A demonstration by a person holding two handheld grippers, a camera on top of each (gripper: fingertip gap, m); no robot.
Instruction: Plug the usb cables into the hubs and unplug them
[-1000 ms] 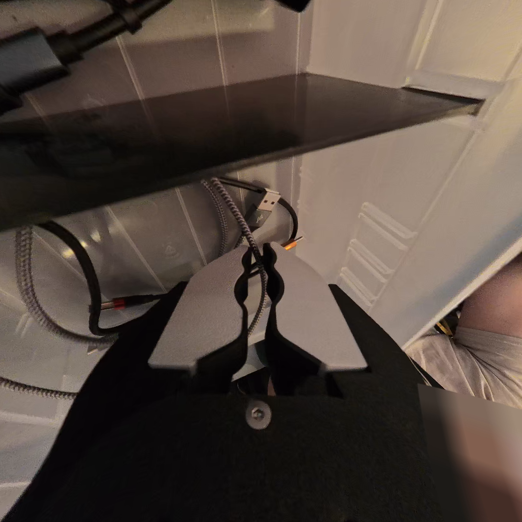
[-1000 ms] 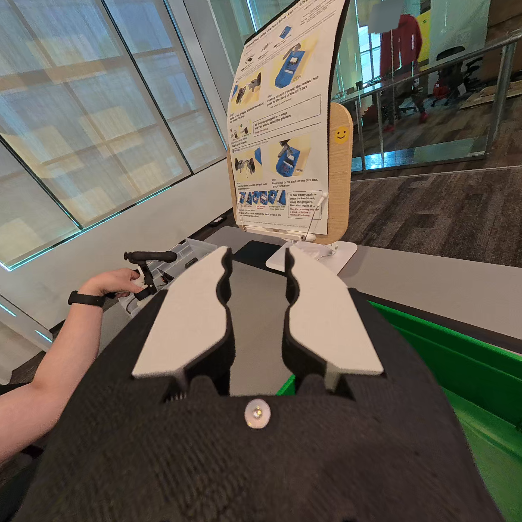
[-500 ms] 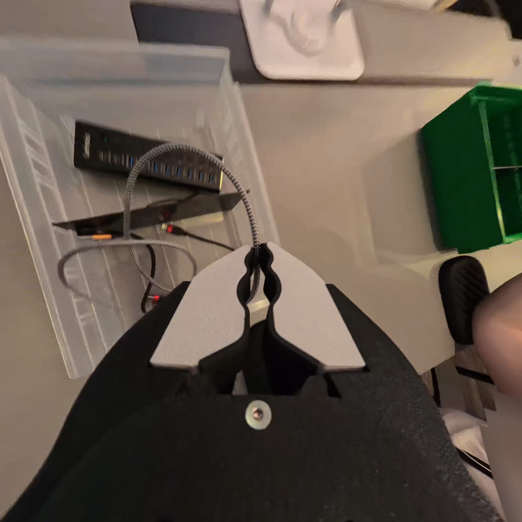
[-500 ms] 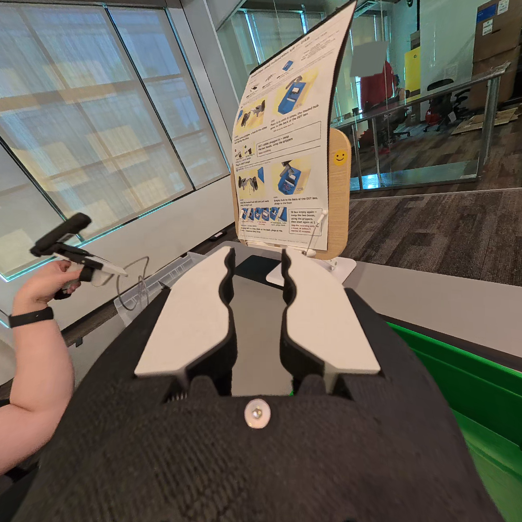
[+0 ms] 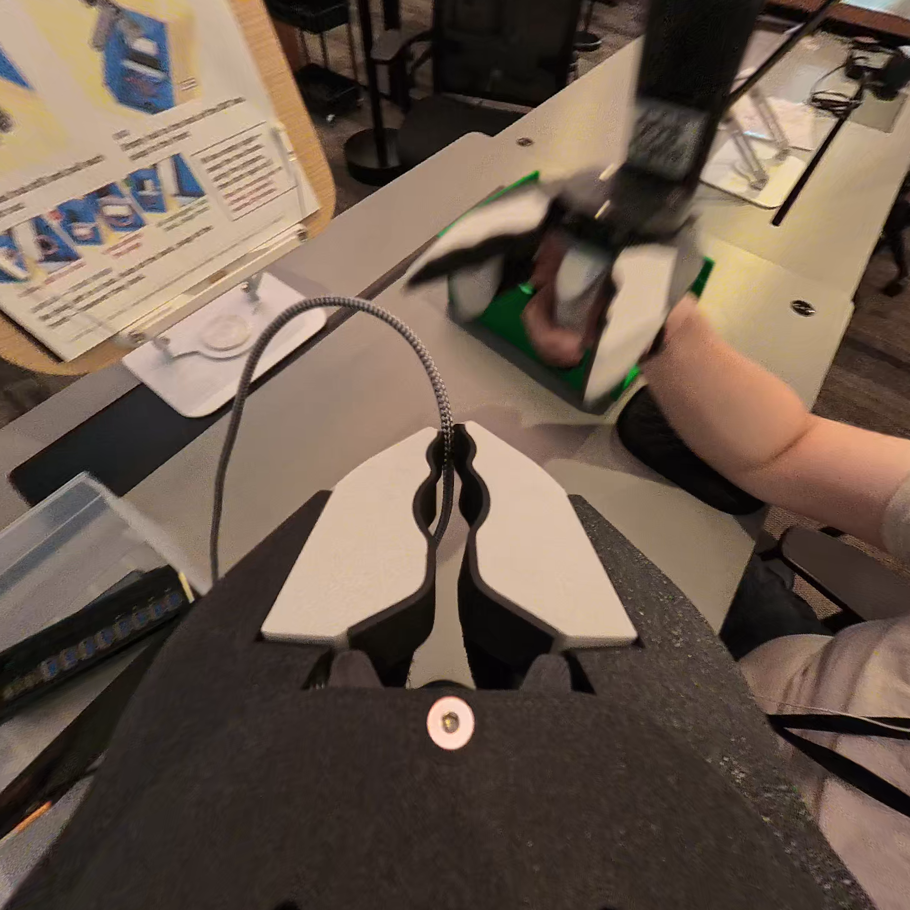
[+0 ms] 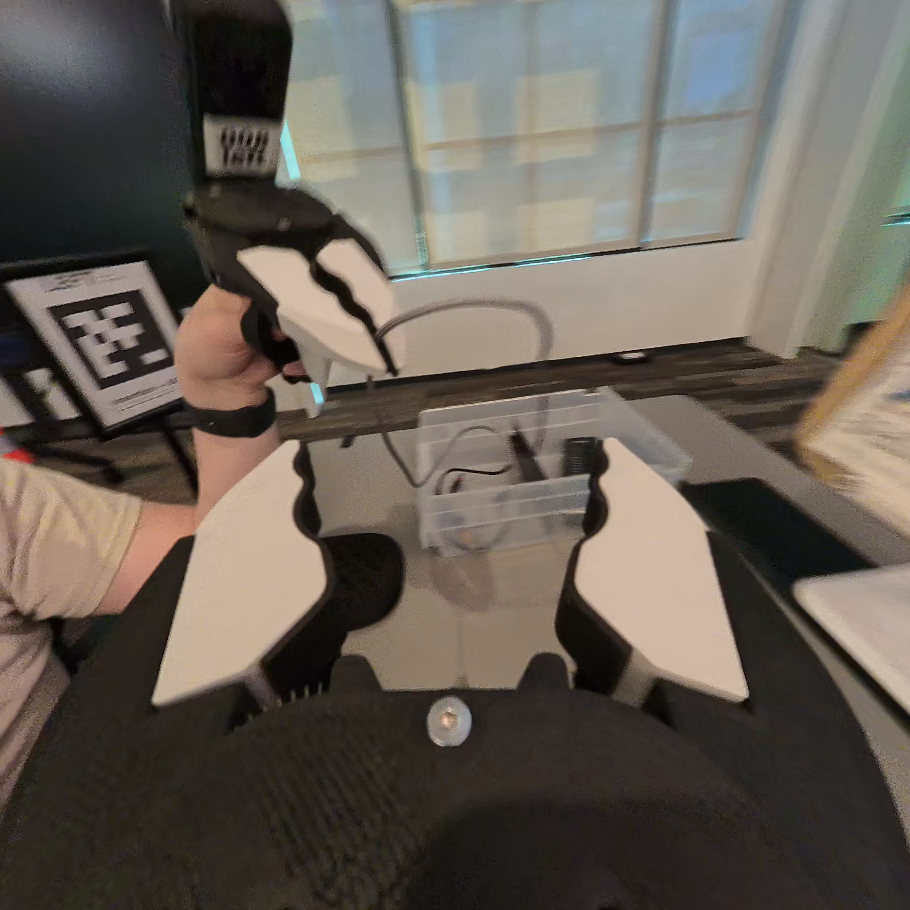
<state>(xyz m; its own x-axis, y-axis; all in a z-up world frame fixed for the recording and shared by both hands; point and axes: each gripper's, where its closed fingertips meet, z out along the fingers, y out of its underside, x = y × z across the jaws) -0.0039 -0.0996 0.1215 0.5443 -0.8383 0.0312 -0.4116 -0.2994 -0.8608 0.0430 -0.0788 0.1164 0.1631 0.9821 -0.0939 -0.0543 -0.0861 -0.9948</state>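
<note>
Plainly, the left claw [image 5: 449, 433] is clamped on a braided cable [image 5: 315, 315], which arches off its tips and drops left toward a black hub [image 5: 83, 635] in a clear bin [image 5: 54, 522]; only this view shows the green box [image 5: 522, 315] behind the blurred right claw [image 5: 502, 315]. From the right wrist, the right claw [image 6: 450, 453] stands wide apart and empty, the bin sits on the grey worktop [image 6: 472, 635] beyond it, and windows [image 6: 566, 133] line the room.
</note>
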